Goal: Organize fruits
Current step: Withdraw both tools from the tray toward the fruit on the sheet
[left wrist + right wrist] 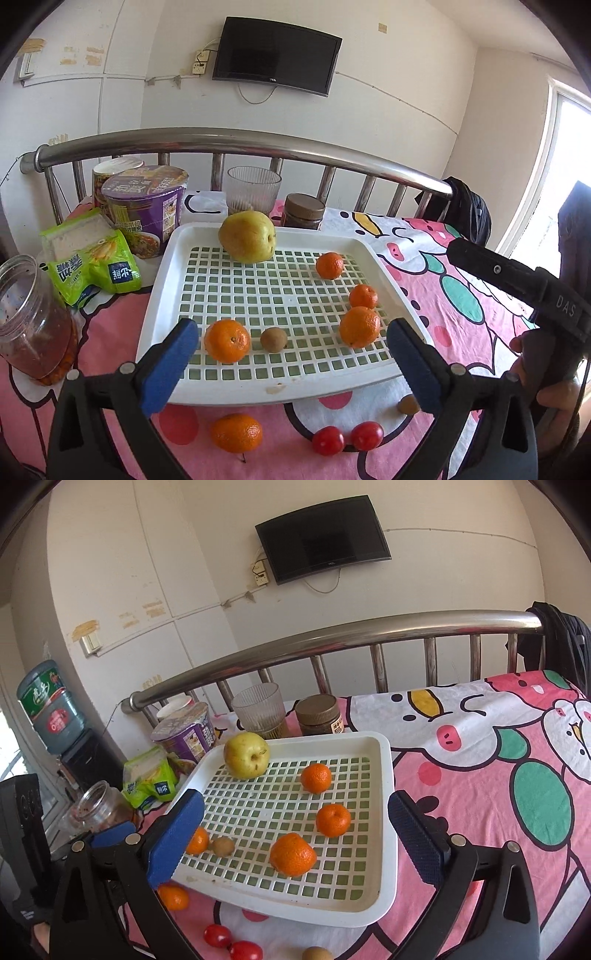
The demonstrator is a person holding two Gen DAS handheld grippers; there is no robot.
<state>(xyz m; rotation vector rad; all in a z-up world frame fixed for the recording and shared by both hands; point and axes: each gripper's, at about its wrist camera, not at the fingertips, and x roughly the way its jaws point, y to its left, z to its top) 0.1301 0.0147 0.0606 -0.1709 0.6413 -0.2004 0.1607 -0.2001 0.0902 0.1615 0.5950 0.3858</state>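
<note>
- The left gripper (291, 354) hangs over the near edge of the white slotted tray (192, 236); its blue pads (168, 369) are spread wide and nothing sits between them.
- The right gripper (295, 836) is likewise released, jaws far apart and empty, above the tray's near side in its own view.
- In the left wrist view the tray holds six fruits. A yellow-green pear (246, 236) stands at 12 o'clock against the far rim.
- A small tangerine (329, 265) lies at about 1 o'clock, another tangerine (363, 296) at 3 o'clock, and a larger one (359, 326) just beside it at 4 o'clock.
- At 7 o'clock rests a big tangerine (227, 340), with a brown kiwi (273, 339) close on its right, not clearly touching.
- Off the tray, on the pink cartoon-print cloth (461, 314), a loose tangerine (236, 432) lies near the tray's front edge at 6 o'clock.
- Two cherry tomatoes (347, 438) sit side by side at 5 o'clock, touching or nearly so.
- A second kiwi (406, 404) lies beyond them, partly hidden by the left gripper's right finger.
- Left of the tray, at 9 to 11 o'clock, stand a glass jar (33, 317), a green snack bag (92, 269) and purple noodle cups (146, 210).
- Behind the tray are a ribbed clear cup (254, 188) and a brown-lidded jar (303, 211), before a steel rail (236, 144).
</note>
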